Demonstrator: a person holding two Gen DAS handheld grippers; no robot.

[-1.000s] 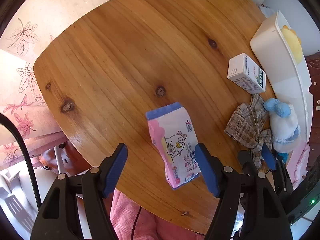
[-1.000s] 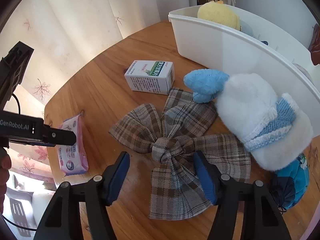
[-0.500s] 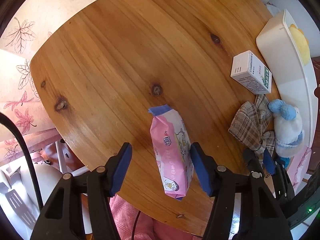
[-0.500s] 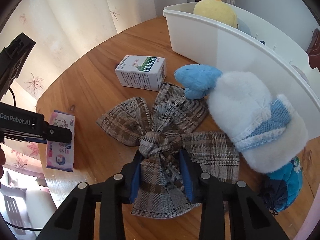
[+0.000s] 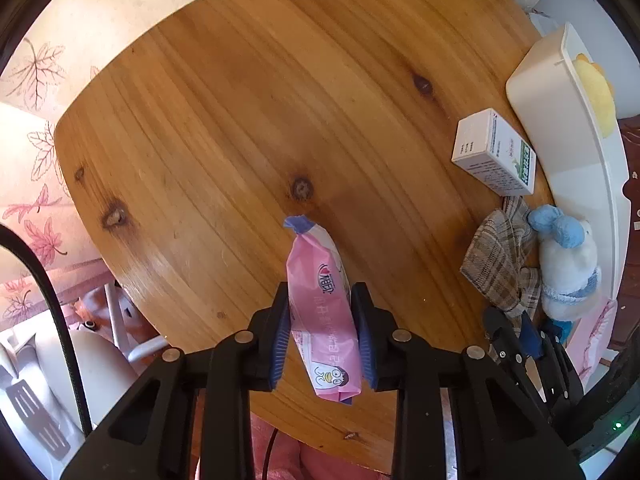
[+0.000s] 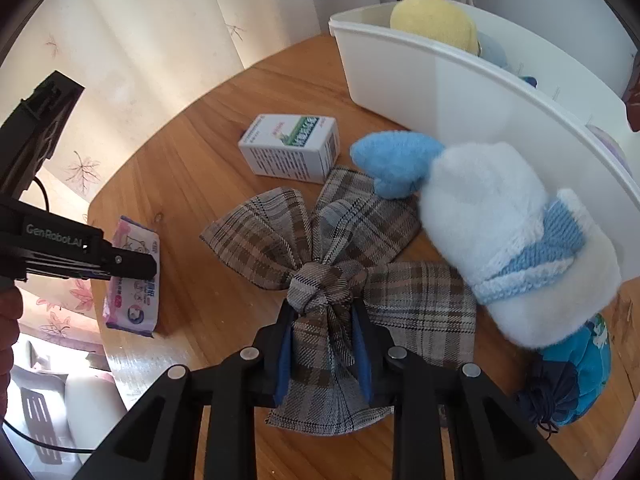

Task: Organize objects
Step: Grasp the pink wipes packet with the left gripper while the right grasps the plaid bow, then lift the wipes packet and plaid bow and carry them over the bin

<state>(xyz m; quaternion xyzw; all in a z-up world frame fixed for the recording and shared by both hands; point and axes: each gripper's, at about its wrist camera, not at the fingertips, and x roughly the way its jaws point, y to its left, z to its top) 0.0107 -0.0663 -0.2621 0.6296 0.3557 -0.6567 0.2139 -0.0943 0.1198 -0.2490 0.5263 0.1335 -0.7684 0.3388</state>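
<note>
My left gripper (image 5: 322,316) is shut on a pink wet-wipes pack (image 5: 320,300), tilted on its edge over the near part of the round wooden table (image 5: 260,100). The pack also shows in the right wrist view (image 6: 132,280). My right gripper (image 6: 322,328) is shut on the knot of a brown plaid bow (image 6: 328,280) that lies on the table. A white and blue plush toy (image 6: 512,248) lies against the bow's right side. A white and green carton (image 6: 292,146) lies behind the bow.
A white plastic bin (image 6: 460,80) stands at the back right with a yellow plush (image 6: 434,20) inside. A blue drawstring pouch (image 6: 576,376) lies at the near right. Curtains with a leaf print hang beyond the table's left edge.
Both grippers went from open to shut. The left one closed on the wipes pack, which turned up onto its edge. The right one moved in and closed on the bow's knot.
</note>
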